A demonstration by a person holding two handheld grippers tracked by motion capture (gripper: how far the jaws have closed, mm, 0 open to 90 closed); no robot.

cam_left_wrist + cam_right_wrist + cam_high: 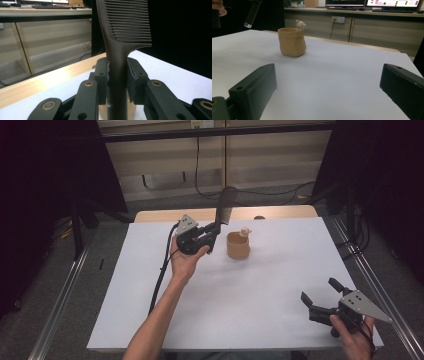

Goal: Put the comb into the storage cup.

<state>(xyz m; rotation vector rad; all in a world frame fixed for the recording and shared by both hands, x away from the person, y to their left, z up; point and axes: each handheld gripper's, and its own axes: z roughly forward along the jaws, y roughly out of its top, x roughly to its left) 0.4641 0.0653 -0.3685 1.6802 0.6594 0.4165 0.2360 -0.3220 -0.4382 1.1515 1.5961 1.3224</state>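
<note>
- The dark comb (224, 209) is grasped by its handle in the left gripper (214, 231), teeth upward, just left of the tan cup (238, 245), likely for lowering handle-first into it
- The right gripper (319, 296) is kept spread and empty at the near right, clear of the work

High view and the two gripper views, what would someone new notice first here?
First, the black comb standing upright above the far side of the white table, its handle clamped in the left gripper. Just right of it stands a tan cup with a small figure on its rim. At the near right corner, the right gripper is wide open.
</note>
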